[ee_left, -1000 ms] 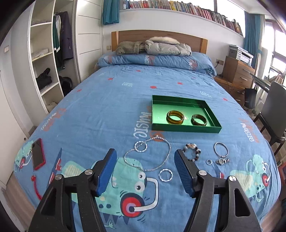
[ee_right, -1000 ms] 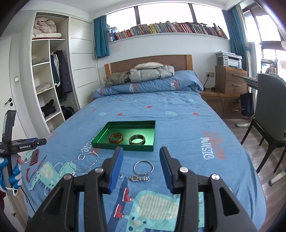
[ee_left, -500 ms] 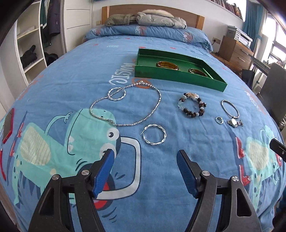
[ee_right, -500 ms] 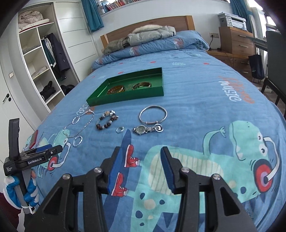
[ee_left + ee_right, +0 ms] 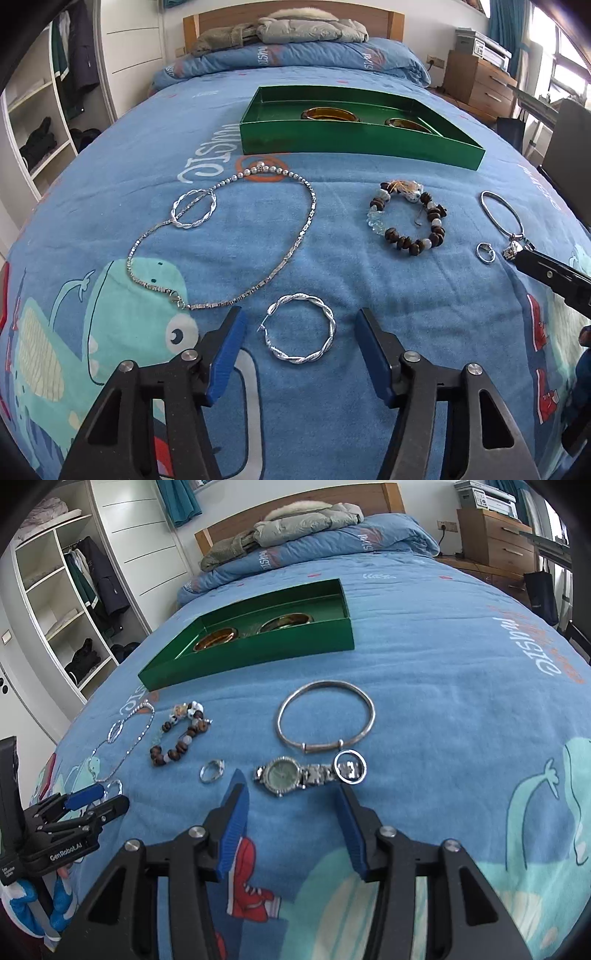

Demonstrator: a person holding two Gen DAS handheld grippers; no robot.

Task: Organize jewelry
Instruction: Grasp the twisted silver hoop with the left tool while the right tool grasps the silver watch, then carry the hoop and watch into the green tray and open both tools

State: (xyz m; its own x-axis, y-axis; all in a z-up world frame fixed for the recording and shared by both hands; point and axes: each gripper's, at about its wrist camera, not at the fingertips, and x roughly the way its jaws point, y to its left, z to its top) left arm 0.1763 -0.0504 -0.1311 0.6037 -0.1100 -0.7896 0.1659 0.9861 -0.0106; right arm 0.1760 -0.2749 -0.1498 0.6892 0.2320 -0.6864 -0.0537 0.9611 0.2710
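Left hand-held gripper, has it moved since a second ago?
Yes. The left hand-held gripper has moved down toward the bedspread; the green tray looms larger, and the open fingers now flank the twisted silver hoop.

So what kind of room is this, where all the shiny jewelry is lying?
It looks like a bedroom. The jewelry lies on a bed with a blue cartoon cover, with a wooden headboard and a pillow at its far end. An open wardrobe with hanging clothes stands beside it.
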